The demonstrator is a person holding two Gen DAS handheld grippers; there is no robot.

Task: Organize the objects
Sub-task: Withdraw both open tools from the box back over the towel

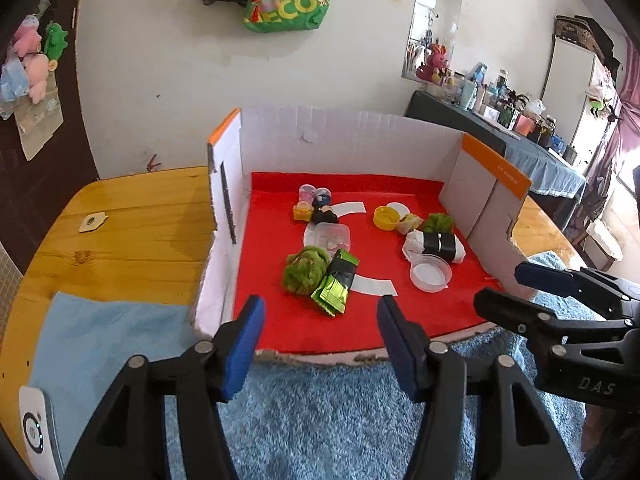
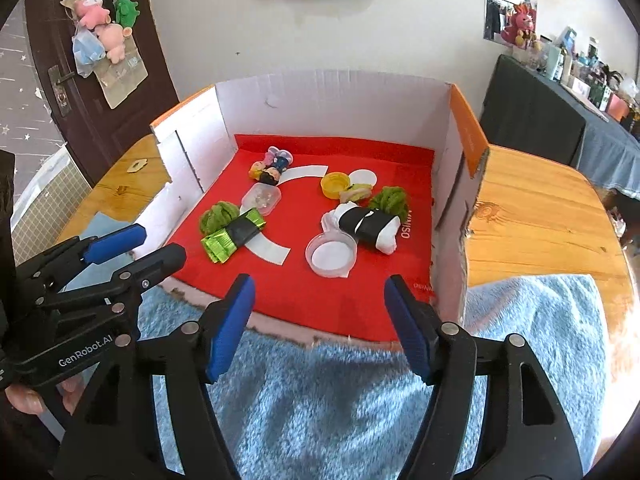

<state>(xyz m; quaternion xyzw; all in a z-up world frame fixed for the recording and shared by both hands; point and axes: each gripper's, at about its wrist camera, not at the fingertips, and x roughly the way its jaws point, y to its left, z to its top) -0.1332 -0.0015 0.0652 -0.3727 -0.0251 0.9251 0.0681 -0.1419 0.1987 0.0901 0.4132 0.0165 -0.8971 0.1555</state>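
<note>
— Where's the green foil packet (image 1: 335, 282)?
— On the red mat (image 1: 280, 320), touching the fuzzy green ball (image 1: 305, 270), nearer the mat's front edge than the clear round dish (image 1: 430, 273).
— Easy to lift?
— Light and crinkly, I'd guess, and slippery; pinch it across the black middle band.
— And the grippers?
— Left gripper (image 1: 320, 312) and right gripper (image 2: 318, 300) hover off the mat's front edge, jaws spread wide, holding nothing.

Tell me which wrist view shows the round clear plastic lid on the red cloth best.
The right wrist view: the round clear lid lies near the picture's centre, its whole rim visible ahead of the open right gripper. In the left wrist view the same lid is also whole but sits off to the right.
</note>
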